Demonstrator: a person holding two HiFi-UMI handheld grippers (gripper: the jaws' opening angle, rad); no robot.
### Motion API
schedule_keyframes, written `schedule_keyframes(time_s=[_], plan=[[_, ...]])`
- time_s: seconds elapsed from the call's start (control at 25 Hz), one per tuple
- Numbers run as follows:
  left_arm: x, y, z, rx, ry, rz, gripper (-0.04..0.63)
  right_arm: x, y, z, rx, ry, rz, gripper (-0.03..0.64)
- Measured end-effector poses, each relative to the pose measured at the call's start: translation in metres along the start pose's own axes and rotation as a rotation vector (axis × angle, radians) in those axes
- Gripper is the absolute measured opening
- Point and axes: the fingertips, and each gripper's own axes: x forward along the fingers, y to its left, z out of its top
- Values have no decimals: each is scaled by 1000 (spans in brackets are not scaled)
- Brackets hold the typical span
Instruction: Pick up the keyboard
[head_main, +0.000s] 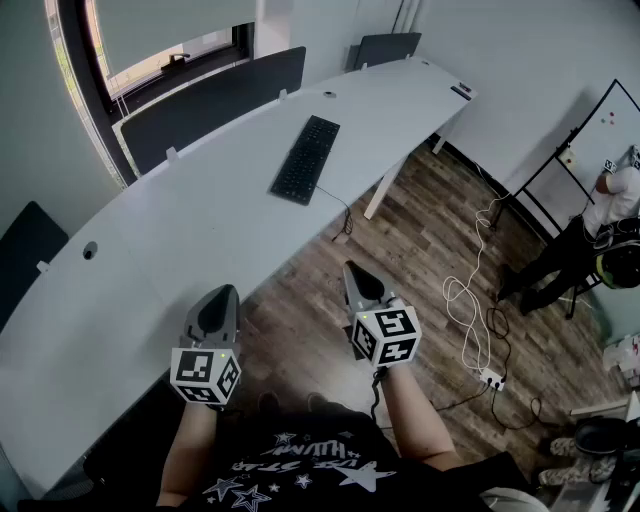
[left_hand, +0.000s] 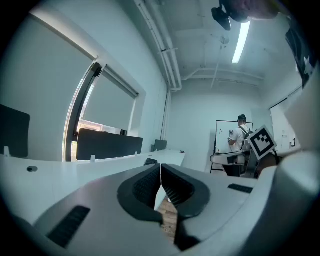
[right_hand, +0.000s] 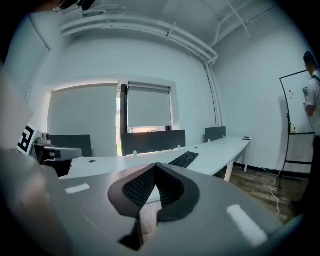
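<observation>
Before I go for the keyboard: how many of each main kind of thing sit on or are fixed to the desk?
Keyboard: 1
Cable holes: 2
Dark screens: 3
Small dark item at the far end: 1
Total: 7

Keyboard (head_main: 305, 160): black plastic, matt.
Surface (head_main: 180, 250): white, smooth, faint sheen, laminate-like.
Floor (head_main: 420, 220): brown wood-look planks, visible grain, low gloss.
Left gripper (head_main: 222, 292), right gripper (head_main: 352, 268): grey plastic shells, smooth, matt.
Fingers (left_hand: 142, 189): inner faces black, finely ribbed, rubber-like.
Marker cubes (head_main: 205, 375): white faces, black printed squares, slight shine.
Divider panels (head_main: 215, 100): dark, matt, cloth-like.
Whiteboard (head_main: 612, 125): white, smooth.
T-shirt (head_main: 290, 475): black cloth, white print.
</observation>
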Motion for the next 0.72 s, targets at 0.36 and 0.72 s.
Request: schedule_keyframes(time_s=[0.36, 0.72], plan=[[17, -8, 5, 17, 15, -5, 9, 1, -10, -4, -13, 26, 8, -2], [26, -6, -1, 8, 30, -31, 9, 6, -7, -10, -26, 55, 9, -2]])
